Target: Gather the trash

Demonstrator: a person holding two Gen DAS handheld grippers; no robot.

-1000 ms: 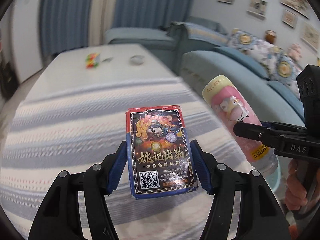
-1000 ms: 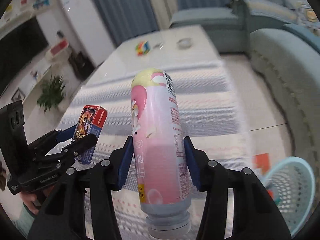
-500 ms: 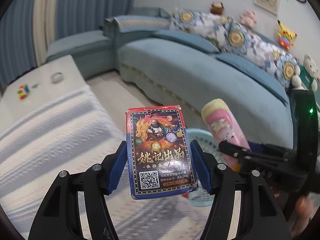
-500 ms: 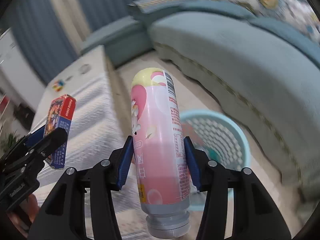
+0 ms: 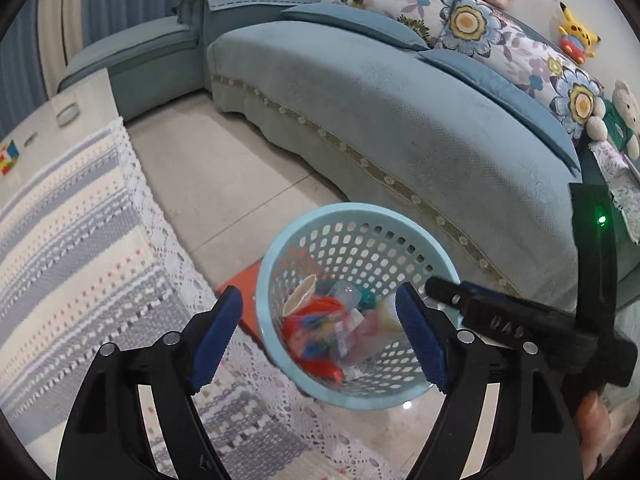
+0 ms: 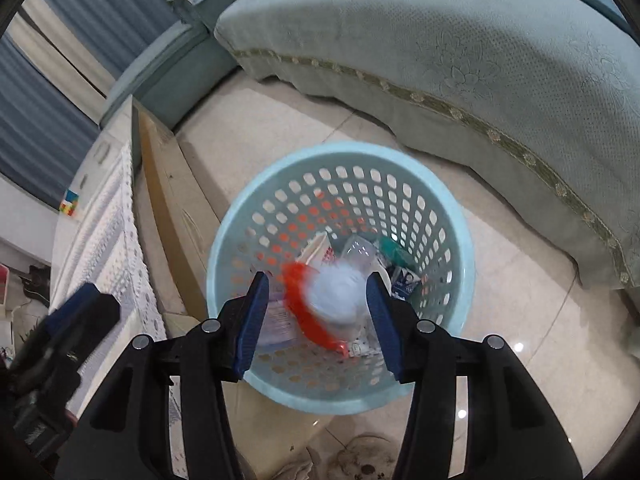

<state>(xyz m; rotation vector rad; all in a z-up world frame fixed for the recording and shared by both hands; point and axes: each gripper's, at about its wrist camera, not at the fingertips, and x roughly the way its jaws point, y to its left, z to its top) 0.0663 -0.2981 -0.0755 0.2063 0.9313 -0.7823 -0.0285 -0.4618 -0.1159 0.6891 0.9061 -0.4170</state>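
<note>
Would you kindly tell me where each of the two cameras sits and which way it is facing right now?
Left wrist: rides the left tongs, looking down at the blue basket beside the sofa; own open blue pads, plus the right tongs, show.
Right wrist: rides the right tongs, facing almost straight down into the basket; own open pads and the left tongs show.
Shared: basket, its trash, sofa, tiled floor.

light: soft, even | glare: specks on floor tiles | blur: trash in basket | edges: fisheye vignette
</note>
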